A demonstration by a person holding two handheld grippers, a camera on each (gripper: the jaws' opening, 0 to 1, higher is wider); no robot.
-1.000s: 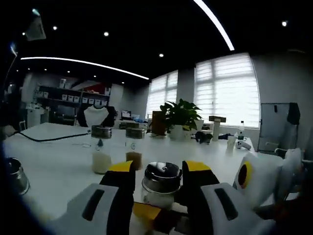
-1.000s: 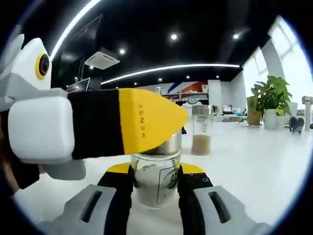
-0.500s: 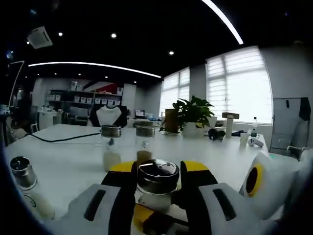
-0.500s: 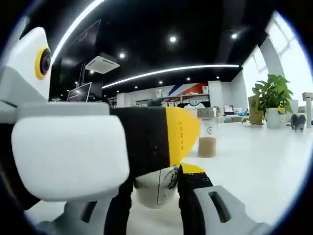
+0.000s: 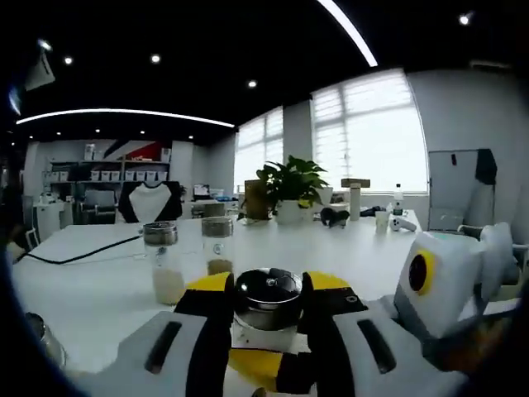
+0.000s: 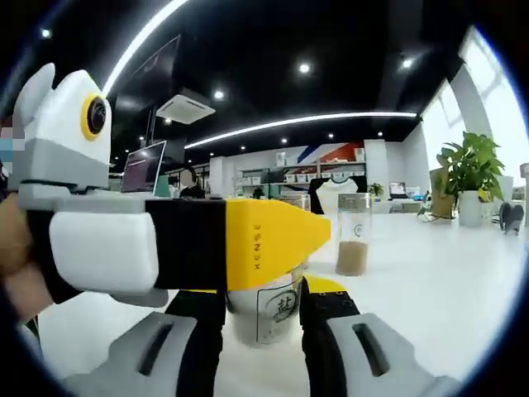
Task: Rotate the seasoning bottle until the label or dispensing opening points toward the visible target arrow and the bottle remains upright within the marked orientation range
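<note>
Grippers point(image 5: 266, 291) point(image 6: 263, 299) level, both clamped around upright seasoning bottle point(image 6: 264, 308).

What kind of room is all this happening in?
Probably an office or showroom: a long white table, shelving with boxes along the back wall, a potted green plant near big blinded windows.

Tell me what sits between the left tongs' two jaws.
In the left gripper view, the seasoning bottle with its metal cap stands between the jaws of the left tongs, which close on its sides. In the right gripper view, the right tongs flank the same bottle's glass body.
</note>
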